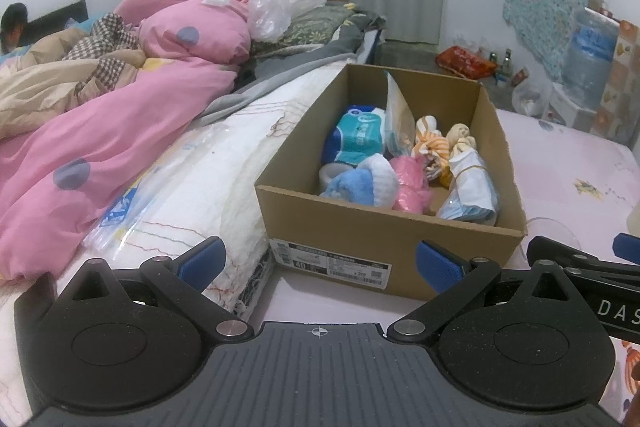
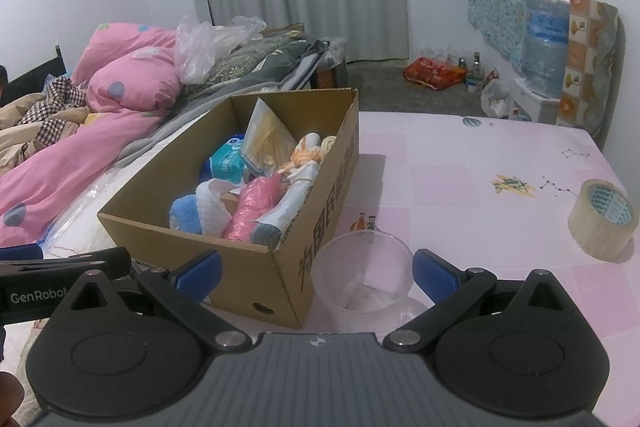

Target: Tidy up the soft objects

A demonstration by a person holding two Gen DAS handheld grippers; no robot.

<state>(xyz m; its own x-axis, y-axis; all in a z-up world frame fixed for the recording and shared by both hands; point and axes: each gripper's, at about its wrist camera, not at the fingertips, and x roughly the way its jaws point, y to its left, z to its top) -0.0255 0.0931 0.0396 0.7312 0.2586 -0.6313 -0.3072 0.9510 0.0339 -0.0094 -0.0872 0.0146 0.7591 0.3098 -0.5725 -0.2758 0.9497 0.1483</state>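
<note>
A brown cardboard box (image 1: 360, 245) (image 2: 256, 279) stands on the pink sheet. It holds several soft items: a blue towel (image 1: 346, 185) (image 2: 185, 213), a white cloth (image 1: 382, 177), a pink roll (image 1: 410, 183) (image 2: 252, 209), a striped orange cloth (image 1: 430, 143), a blue tissue pack (image 1: 358, 135) and a banded white bundle (image 1: 472, 187). My left gripper (image 1: 320, 261) is open and empty in front of the box. My right gripper (image 2: 316, 269) is open and empty, with a clear plastic cup (image 2: 362, 277) between its fingers.
A tape roll (image 2: 602, 221) lies on the sheet at the right. A bagged white quilt (image 1: 192, 187) lies left of the box, with pink bedding (image 1: 100, 131) behind it. A water jug (image 2: 546, 43) and clutter stand by the far wall.
</note>
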